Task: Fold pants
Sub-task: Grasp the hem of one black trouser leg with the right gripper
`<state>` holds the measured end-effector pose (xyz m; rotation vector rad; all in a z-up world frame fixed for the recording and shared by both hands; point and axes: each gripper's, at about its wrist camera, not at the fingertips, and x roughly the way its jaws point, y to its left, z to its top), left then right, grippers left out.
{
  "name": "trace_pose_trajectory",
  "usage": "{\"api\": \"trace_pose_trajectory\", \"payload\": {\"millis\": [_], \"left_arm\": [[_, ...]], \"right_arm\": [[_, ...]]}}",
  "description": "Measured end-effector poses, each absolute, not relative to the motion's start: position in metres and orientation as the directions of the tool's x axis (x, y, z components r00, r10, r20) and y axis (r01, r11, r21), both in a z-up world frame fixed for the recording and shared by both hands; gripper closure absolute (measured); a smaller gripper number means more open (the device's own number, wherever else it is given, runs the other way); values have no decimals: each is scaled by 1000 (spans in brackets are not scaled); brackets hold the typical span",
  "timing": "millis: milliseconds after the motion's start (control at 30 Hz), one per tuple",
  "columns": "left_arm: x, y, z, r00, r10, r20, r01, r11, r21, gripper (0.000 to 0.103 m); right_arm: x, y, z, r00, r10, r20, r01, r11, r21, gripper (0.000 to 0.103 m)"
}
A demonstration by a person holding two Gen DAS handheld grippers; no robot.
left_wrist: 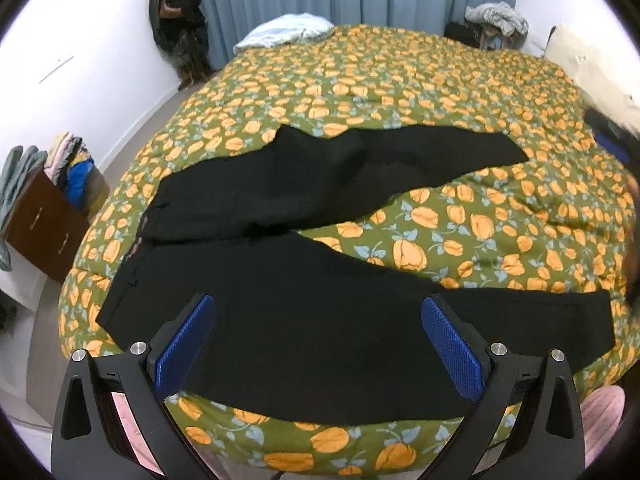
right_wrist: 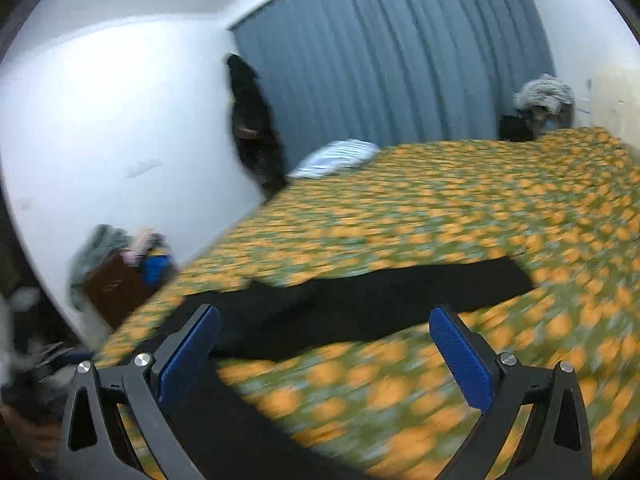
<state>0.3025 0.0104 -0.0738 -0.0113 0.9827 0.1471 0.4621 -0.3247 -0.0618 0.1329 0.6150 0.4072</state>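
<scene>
The left gripper [left_wrist: 319,320] hangs over the near edge of the bed [left_wrist: 440,92], pointing across it, its jaws spread wide and holding nothing; the blue pads [left_wrist: 452,344] frame the nearer leg of the pants [left_wrist: 280,304]. The right gripper [right_wrist: 325,334] is also above the bed, tilted, its jaws likewise parted and empty. In the left wrist view it shows only as a dark, blurred shape at the right edge.

The right wrist view is smeared by motion, so the flower print and the cloth edges there are hard to make out. The lower parts of both grippers are cut off by the frame.

The pants are black and lie flat on the green bedspread with orange flowers. The waist is toward the left and the two legs spread apart toward the right in a V. The farther leg has a few soft ripples; the nearer leg lies smooth along the bed's edge.
</scene>
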Motion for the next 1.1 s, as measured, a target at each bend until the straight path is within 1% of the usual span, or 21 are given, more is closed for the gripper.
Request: {"api": "trace_pose_trajectory", "payload": {"millis": [33,133,233,333,467,600,733,767,800,833,867,900,933,967,1000,1033,1100], "left_arm": [[305,10,-79,535,123,-836,-129,990,63,0],[311,10,-96,498,139,-856,-132,988,83,0],[312,12,-113,458,148,-877,-149,985,88,0],[313,17,-131,408,152,-900,-175,981,87,0],[315,18,-151,352,150,-924,-193,978,85,0],[322,9,-162,330,147,-932,-170,981,94,0],[327,-1,-171,313,144,-939,-153,983,99,0],[327,-4,-174,305,141,-942,-151,984,98,0],[327,-6,-175,299,141,-944,-149,984,100,0],[327,-8,-177,292,142,-946,-146,984,103,0],[327,-12,-179,285,145,-947,-138,984,109,0],[327,-14,-179,282,147,-948,-133,985,114,0],[326,-17,-180,279,152,-948,-126,985,121,0],[327,-19,-180,279,154,-948,-122,985,124,0],[326,-21,-180,279,154,-948,-118,985,125,0],[326,-23,-179,281,152,-948,-115,986,124,0],[327,-27,-177,287,150,-946,-111,986,122,0]], "right_arm": [[502,-342,-73,721,348,-600,-274,938,214,0],[598,-387,-117,652,167,-739,-130,986,108,0],[668,-423,-159,553,77,-829,-52,997,59,0],[713,-454,-181,529,87,-844,39,991,127,0],[751,-488,-215,488,95,-868,163,967,198,0],[768,-514,-246,464,121,-877,286,917,277,0],[772,-523,-275,472,197,-859,326,866,378,1],[775,-523,-283,467,220,-856,325,858,398,4],[777,-520,-288,458,232,-858,324,856,404,10],[780,-516,-294,443,253,-860,310,857,412,14],[783,-509,-298,435,268,-860,287,863,415,23],[786,-502,-297,430,248,-868,264,885,384,34],[787,-499,-296,436,247,-866,241,894,377,48],[787,-497,-293,448,268,-853,219,892,395,86],[785,-495,-283,473,260,-842,203,898,391,89],[782,-491,-272,498,243,-832,172,913,370,89],[773,-480,-244,559,173,-811,79,962,260,90]]}}
